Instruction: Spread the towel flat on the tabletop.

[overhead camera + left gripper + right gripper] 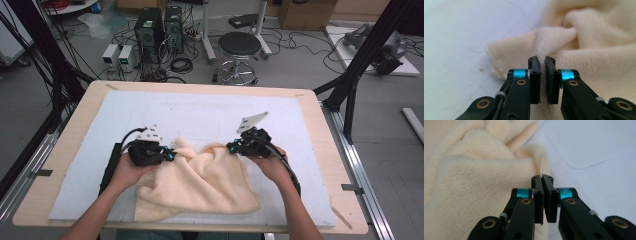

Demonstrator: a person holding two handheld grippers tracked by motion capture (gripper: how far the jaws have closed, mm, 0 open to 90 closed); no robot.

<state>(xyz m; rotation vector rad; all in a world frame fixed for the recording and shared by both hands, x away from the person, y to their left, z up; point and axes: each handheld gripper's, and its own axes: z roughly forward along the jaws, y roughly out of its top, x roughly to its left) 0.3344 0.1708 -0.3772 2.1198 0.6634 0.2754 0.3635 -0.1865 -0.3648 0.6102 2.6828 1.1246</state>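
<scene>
Left gripper (pixel 172 155) and right gripper (pixel 231 147) facing inward, level, jaws closed, forearms converging from below

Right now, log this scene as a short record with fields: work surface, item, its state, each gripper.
surface: white mat on a wooden table
item: cream fleece cloth
cloth state: crumpled, bunched into folds between the two grippers, its near part lying flat on the mat
left gripper: jaws shut at the cloth's left edge; whether a fold is pinched cannot be told
right gripper: jaws shut at the cloth's right edge; a pinched fold cannot be made out
hands: one on each gripper, coming in from the near edge
</scene>
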